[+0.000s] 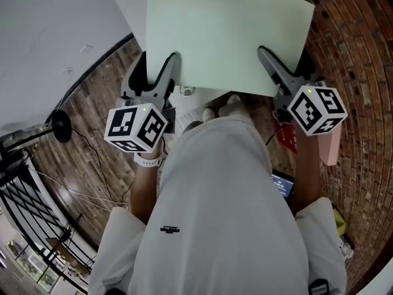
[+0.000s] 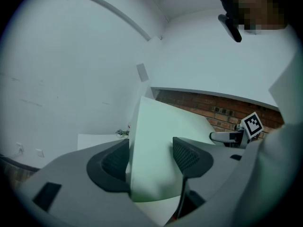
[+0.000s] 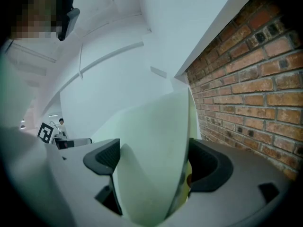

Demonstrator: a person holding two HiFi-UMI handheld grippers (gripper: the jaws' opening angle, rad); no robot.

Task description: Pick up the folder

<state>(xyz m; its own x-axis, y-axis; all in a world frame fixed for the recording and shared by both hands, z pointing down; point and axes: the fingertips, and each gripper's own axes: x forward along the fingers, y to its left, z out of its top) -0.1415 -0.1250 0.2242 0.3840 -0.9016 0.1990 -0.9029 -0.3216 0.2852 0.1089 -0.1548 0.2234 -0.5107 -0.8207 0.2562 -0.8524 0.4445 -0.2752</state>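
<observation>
A person in white stood holding tongs in each hand. At the left, a white wall [image 1: 49, 35] curved along a wooden floor [image 1: 101, 82]. On that floor a black stand [image 1: 60, 125] and loose cables [image 1: 92, 145] lay well apart from the hands.

A pale green folder [image 1: 227, 35] was held up in front of the person, off the floor and roughly level. Its left corner reached over the foot of the white wall, and its right corner came close to a brick wall [image 1: 359, 48]. Bare floor showed below its near edge.

The left tongs [image 1: 167, 72] gripped the folder's near edge toward the left corner. The jaws stood wide, with the bowed sheet wedged between the pads. The right tongs [image 1: 273, 66] gripped the same edge toward the right corner, and the folder curved between those pads in the same way. The brick wall stood just beside the right tongs.
</observation>
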